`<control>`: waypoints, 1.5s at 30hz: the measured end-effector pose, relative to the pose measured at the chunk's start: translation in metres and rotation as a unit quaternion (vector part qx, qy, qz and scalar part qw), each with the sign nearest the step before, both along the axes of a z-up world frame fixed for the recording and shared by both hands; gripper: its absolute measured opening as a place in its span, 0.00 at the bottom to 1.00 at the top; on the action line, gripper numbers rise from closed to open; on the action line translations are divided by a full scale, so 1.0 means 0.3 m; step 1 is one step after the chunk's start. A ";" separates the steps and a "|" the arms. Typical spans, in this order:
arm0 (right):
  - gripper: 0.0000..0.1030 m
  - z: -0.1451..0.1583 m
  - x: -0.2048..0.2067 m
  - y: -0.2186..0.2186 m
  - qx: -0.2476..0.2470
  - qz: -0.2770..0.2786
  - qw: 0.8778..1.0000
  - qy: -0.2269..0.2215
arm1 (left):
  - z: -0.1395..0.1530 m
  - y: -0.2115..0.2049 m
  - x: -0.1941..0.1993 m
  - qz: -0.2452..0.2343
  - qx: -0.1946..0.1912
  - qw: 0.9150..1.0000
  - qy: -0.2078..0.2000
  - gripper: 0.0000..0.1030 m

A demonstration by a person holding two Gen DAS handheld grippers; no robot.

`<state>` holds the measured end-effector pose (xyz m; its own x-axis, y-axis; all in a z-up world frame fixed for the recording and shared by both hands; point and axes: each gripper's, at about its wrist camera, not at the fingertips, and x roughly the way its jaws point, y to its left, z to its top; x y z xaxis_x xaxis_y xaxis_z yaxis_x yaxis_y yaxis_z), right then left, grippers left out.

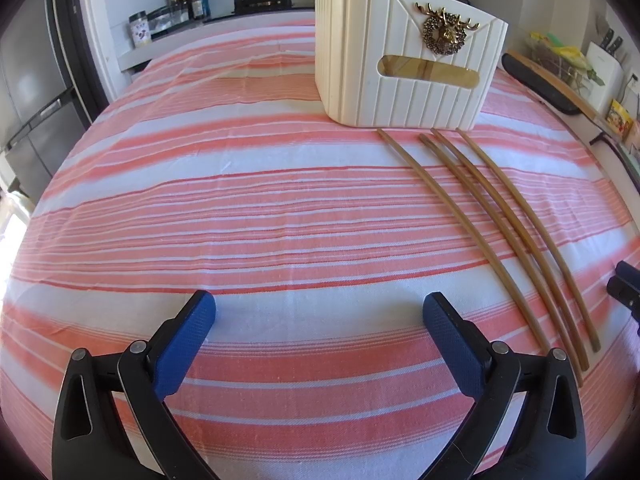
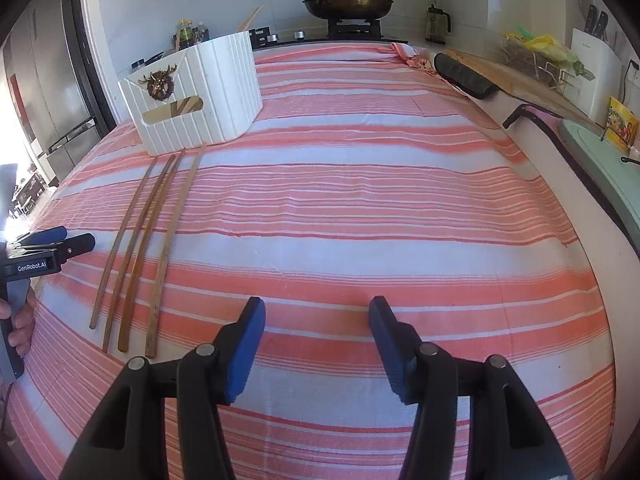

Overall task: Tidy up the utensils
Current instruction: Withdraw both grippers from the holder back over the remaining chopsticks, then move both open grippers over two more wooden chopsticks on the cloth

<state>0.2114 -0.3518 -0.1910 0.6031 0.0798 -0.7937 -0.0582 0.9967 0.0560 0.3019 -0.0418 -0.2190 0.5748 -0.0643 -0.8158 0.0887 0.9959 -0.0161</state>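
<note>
The left gripper (image 1: 320, 316) and the right gripper (image 2: 317, 320) both hang over the striped cloth (image 1: 240, 216) with their blue fingers (image 1: 188, 340) spread wide, holding nothing. Four wooden chopsticks (image 1: 500, 232) lie side by side on the cloth between the two grippers. Farther back, just past their tips, stands a white box (image 1: 404, 56) with a gold deer badge (image 1: 445, 32).

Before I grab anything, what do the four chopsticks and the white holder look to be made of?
The four chopsticks: probably bamboo or wood, matte tan-brown, with faint grain and uneven tone, and no metallic shine. The white holder: likely moulded plastic, cream, with even ribbing and a smooth, slightly glossy face; the deer ornament on it looks like gold-toned metal or metallic-coated plastic.
</note>
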 end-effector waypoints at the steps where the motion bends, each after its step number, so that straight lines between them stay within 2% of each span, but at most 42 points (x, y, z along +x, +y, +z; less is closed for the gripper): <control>1: 0.54 0.000 -0.001 0.001 -0.002 0.000 1.000 0.000 | 0.000 0.001 -0.001 -0.001 -0.001 1.000 0.000 1.00; 12: 0.56 -0.003 -0.003 0.014 -0.016 0.004 1.000 0.001 | 0.001 0.000 0.003 0.000 -0.005 1.000 0.004 0.99; 14: 0.56 -0.003 -0.002 0.012 -0.014 0.004 1.000 0.001 | 0.012 0.010 0.001 0.016 -0.029 0.999 0.005 0.99; 18: 0.56 -0.004 -0.002 0.013 -0.016 0.004 1.000 0.001 | 0.045 0.013 0.001 0.039 -0.105 0.994 0.006 0.99; 20: 0.56 -0.004 -0.002 0.013 -0.017 0.004 1.000 0.001 | 0.056 -0.026 0.012 0.031 -0.117 0.993 0.009 0.99; 26: 0.56 -0.005 -0.002 0.015 -0.017 0.004 1.000 0.001 | 0.048 -0.171 0.048 0.029 -0.053 0.998 0.006 0.99; 31: 0.56 0.001 -0.004 0.016 -0.025 -0.003 1.000 0.000 | 0.014 -0.211 0.053 0.046 -0.004 0.999 0.000 0.96; 33: 0.56 0.021 0.005 0.025 0.004 0.006 1.000 0.002 | 0.019 -0.219 0.046 0.040 0.003 0.999 -0.006 0.85; 35: 0.56 0.056 0.027 0.059 0.054 0.037 0.998 0.000 | 0.024 -0.226 0.043 0.030 0.006 0.999 -0.010 0.77; 37: 0.56 0.085 0.062 0.117 0.079 0.068 0.995 -0.003 | 0.029 -0.232 0.038 0.026 0.006 1.000 -0.014 0.67; 39: 0.49 0.086 0.107 0.179 0.085 0.095 0.992 0.005 | 0.032 -0.243 0.028 0.018 0.009 1.000 -0.019 0.52; 40: 0.40 0.073 0.131 0.210 0.080 0.105 0.991 0.015 | 0.034 -0.245 0.027 0.013 0.010 1.000 -0.021 0.48; 41: 0.32 0.056 0.152 0.240 0.070 0.111 0.991 0.026 | 0.034 -0.247 0.023 0.009 0.011 1.000 -0.022 0.40; 42: 0.30 0.038 0.166 0.263 0.060 0.117 0.991 0.034 | 0.035 -0.249 0.018 0.005 0.012 1.000 -0.023 0.30; 43: 0.26 0.023 0.175 0.281 0.053 0.123 0.990 0.041 | 0.034 -0.247 0.016 0.001 0.012 1.000 -0.024 0.26; 44: 0.18 0.007 0.180 0.296 0.045 0.127 0.990 0.047 | 0.034 -0.244 0.011 -0.002 0.012 1.000 -0.024 0.18; 45: 0.17 -0.002 0.178 0.305 0.037 0.130 0.990 0.049 | 0.033 -0.240 0.009 -0.003 0.013 1.000 -0.024 0.12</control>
<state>0.2648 -0.2602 -0.1916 0.4745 0.2824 -0.8337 -0.3029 0.9417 0.1466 0.3046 -0.1137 -0.2090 0.6136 -0.0479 -0.7882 0.0954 0.9953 0.0137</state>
